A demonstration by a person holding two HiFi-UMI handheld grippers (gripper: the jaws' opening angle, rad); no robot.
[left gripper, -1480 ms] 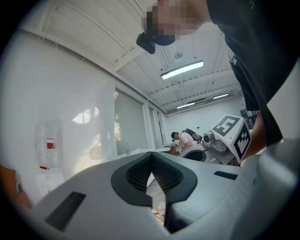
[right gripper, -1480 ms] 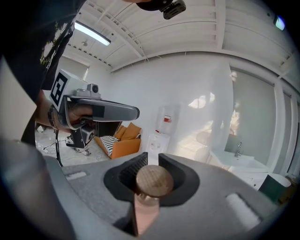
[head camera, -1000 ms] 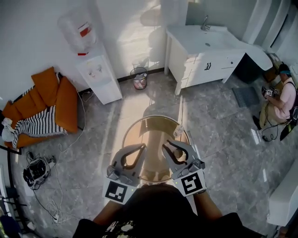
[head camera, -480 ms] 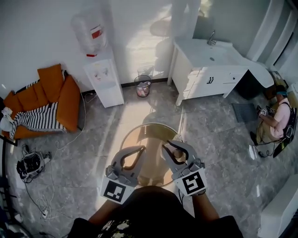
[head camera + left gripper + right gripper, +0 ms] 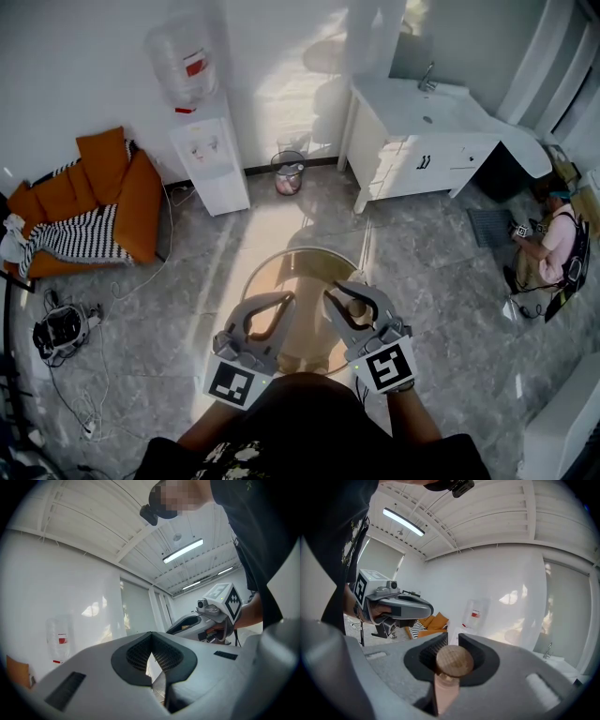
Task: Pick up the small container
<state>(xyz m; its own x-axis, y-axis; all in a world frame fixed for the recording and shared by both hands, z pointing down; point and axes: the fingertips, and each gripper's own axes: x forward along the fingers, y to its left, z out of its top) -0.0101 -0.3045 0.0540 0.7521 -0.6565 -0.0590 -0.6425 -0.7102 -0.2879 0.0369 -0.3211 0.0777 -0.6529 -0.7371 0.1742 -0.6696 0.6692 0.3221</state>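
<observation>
The small container has a round cork-like lid and a pale pink body. My right gripper is shut on it, with the lid between the dark pads. In the head view the container shows inside the right gripper, held above the round glass table. Beside it, my left gripper hangs over the same table. Its jaws are shut together with nothing between them. Each gripper also appears in the other's view, the left gripper and the right gripper.
A white water dispenser and a wire bin stand by the far wall, with a white sink cabinet to their right. Orange cushions lie at the left, cables and a device on the floor. A person sits at the far right.
The head view has swung a little, so the room sits differently in the picture. Both grippers keep the same stance over the table, and the right one still holds the container.
</observation>
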